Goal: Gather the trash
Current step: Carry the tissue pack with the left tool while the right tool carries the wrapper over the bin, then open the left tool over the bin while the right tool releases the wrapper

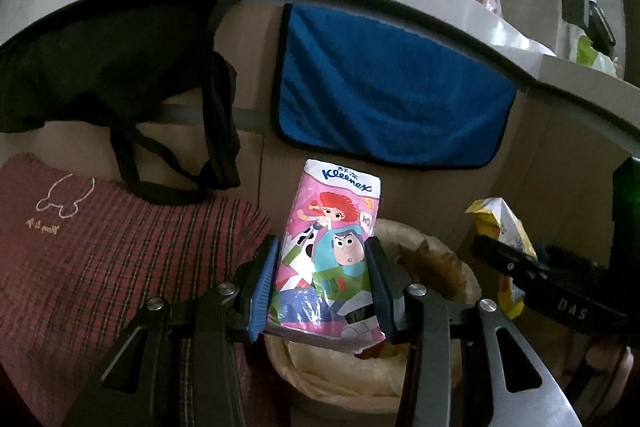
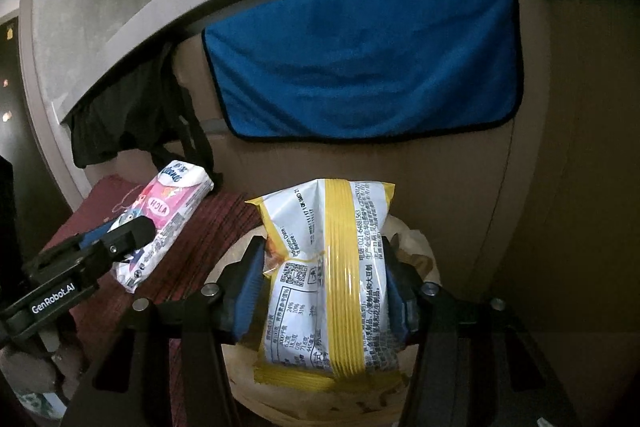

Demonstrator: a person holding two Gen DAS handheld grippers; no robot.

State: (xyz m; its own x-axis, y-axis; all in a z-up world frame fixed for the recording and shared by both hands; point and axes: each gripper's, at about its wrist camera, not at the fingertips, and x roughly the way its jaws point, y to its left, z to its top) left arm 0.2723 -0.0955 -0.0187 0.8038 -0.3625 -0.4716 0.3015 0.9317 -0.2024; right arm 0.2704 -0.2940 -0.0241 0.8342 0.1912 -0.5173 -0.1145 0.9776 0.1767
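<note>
Left gripper [image 1: 326,281] clamped on pink Kleenex tissue pack [image 1: 334,243], right gripper [image 2: 324,291] jaws around yellow-striped snack bag [image 2: 328,275], pads touching its sides, trash bin [image 1: 468,279] just under both.

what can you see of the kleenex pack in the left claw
The kleenex pack is a soft, glossy plastic tissue packet, mostly pink with a white top band bearing the blue logo and cartoon characters on its face. It stands roughly upright, leaning slightly, with the left claw closed on its lower half from both sides. It hangs above the lined trash bin. Seen from the right wrist, its side reads HOLA.
</note>
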